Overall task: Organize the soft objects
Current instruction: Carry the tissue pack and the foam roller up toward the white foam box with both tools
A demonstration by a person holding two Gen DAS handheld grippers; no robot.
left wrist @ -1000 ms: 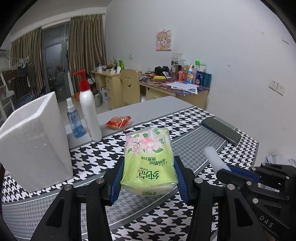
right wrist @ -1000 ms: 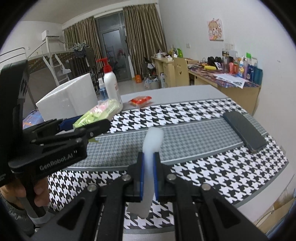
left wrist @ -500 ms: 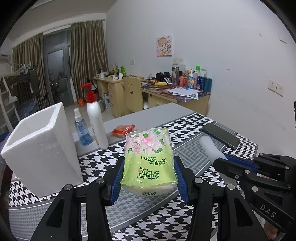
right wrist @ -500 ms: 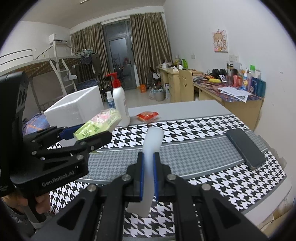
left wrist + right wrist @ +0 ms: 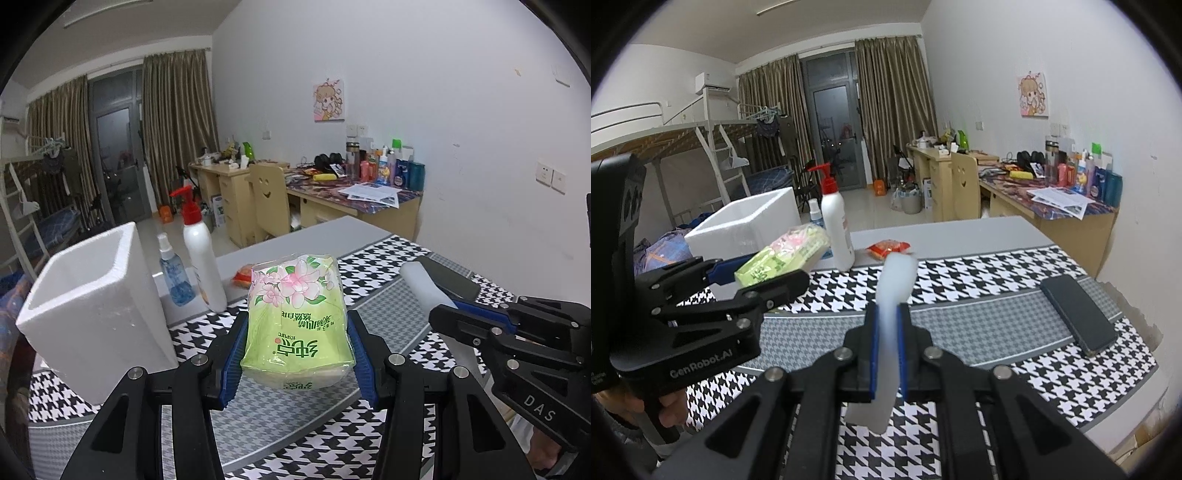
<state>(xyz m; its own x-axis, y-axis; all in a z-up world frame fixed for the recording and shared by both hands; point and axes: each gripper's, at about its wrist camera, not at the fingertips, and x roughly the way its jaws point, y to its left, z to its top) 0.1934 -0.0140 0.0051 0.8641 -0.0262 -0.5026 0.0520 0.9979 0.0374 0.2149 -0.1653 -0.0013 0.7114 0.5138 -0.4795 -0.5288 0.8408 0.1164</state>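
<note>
Both soft items are lifted, neither stowed: left gripper point(image 5: 297, 354) clamps the tissue pack point(image 5: 297, 321), right gripper point(image 5: 886, 347) pinches a white foam strip point(image 5: 892, 306); the open foam box point(image 5: 92, 306) waits at ten o'clock.

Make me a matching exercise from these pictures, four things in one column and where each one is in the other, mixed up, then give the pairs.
Things:
1. tissue pack
2. white foam strip
3. black phone
4. pump bottle

Places:
A. lying flat on the patterned table mat, right side
B. shut between the right gripper fingers
C. standing beside the white foam box
D. shut between the left gripper fingers

Pairs: 1-D, 2-B, 3-A, 4-C
</note>
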